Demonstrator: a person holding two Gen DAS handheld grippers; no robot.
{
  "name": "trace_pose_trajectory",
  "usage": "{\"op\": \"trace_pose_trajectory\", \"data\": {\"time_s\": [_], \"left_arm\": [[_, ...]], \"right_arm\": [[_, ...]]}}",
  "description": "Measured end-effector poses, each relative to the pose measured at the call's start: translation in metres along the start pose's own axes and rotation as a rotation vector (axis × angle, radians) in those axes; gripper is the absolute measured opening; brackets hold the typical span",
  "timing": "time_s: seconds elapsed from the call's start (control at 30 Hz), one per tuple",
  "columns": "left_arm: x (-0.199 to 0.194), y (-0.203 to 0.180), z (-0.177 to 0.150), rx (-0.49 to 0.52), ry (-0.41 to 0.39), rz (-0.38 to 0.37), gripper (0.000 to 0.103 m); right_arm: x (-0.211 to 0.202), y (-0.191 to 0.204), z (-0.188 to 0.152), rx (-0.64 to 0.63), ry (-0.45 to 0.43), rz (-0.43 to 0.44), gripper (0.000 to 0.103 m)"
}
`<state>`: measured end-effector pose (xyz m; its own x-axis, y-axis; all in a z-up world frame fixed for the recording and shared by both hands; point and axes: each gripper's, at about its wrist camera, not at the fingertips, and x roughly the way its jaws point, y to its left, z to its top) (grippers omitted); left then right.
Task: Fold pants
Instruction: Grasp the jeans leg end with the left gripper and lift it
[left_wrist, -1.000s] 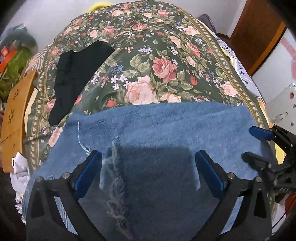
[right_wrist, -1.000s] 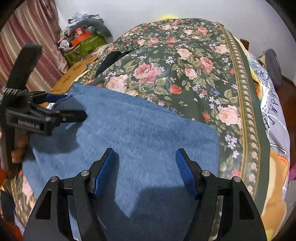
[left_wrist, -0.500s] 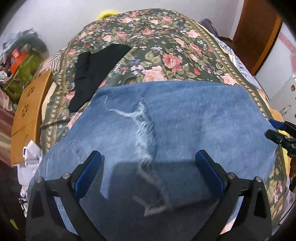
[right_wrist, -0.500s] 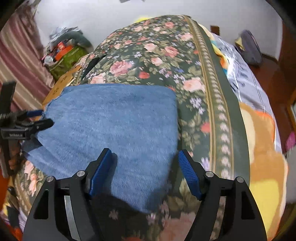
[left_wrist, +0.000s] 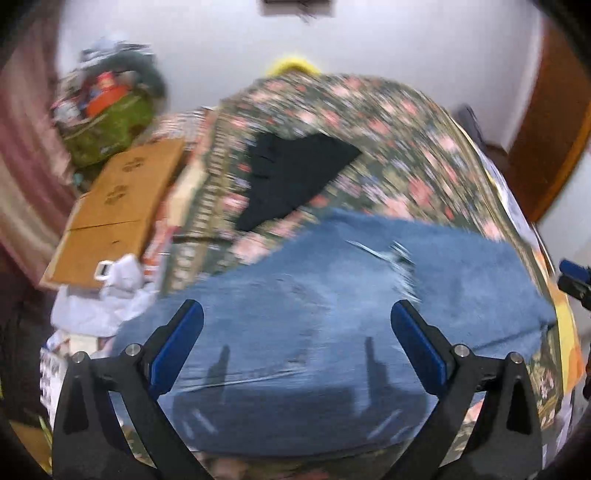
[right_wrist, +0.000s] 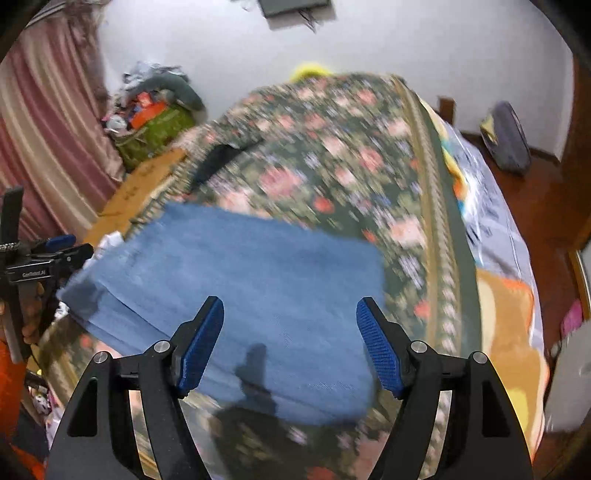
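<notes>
Two black grippers with blue pads, left (left_wrist: 295, 347) and right (right_wrist: 290, 345), hang spread wide and holding nothing above folded blue denim pants (left_wrist: 332, 317) lying at the near edge of a floral bedspread (right_wrist: 332, 155). One green bag (right_wrist: 155, 131) beside the bed brims with blurred clutter. Bare bedspread stretches beyond the pants, past a black garment (left_wrist: 291, 173).

Wall (right_wrist: 424, 44): white, plain, standing behind the bed.
Bed cover (right_wrist: 332, 147): dark green floral, blurring.
Curtain (right_wrist: 44, 122): pink-striped, hanging at left.
Floor (right_wrist: 546, 206): reddish wood, showing at right.
Door (left_wrist: 554, 129): brown wood, standing at right.
Cardboard box (left_wrist: 118, 206): lying flat beside the bed.
</notes>
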<state>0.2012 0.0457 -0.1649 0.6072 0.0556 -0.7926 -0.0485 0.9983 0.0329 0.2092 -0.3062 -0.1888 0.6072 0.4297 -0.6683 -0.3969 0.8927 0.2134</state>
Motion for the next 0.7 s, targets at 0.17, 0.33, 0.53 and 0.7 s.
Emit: {"op": "trace_pose_trajectory", "data": {"time_s": [0.17,0.33,0.53,0.7], "left_arm": [[-0.026,0.063,-0.01,-0.132,-0.048,0.068,0.103],[-0.025,0.113,-0.044,-0.246,0.028,0.104,0.103],[0.001,0.157,-0.096,-0.443,0.203,-0.001,0.103],[0.017,0.17,-0.123,-0.575,0.284,-0.211,0.103]], "right_arm": [[0.011,0.043,0.023,-0.087,-0.041,0.053,0.071],[0.049,0.083,0.026,-0.16,0.015,0.109,0.071],[0.099,0.108,0.008,-0.233,0.162,0.095,0.071],[0.105,0.105,0.004,-0.243,0.21,0.094,0.071]]}}
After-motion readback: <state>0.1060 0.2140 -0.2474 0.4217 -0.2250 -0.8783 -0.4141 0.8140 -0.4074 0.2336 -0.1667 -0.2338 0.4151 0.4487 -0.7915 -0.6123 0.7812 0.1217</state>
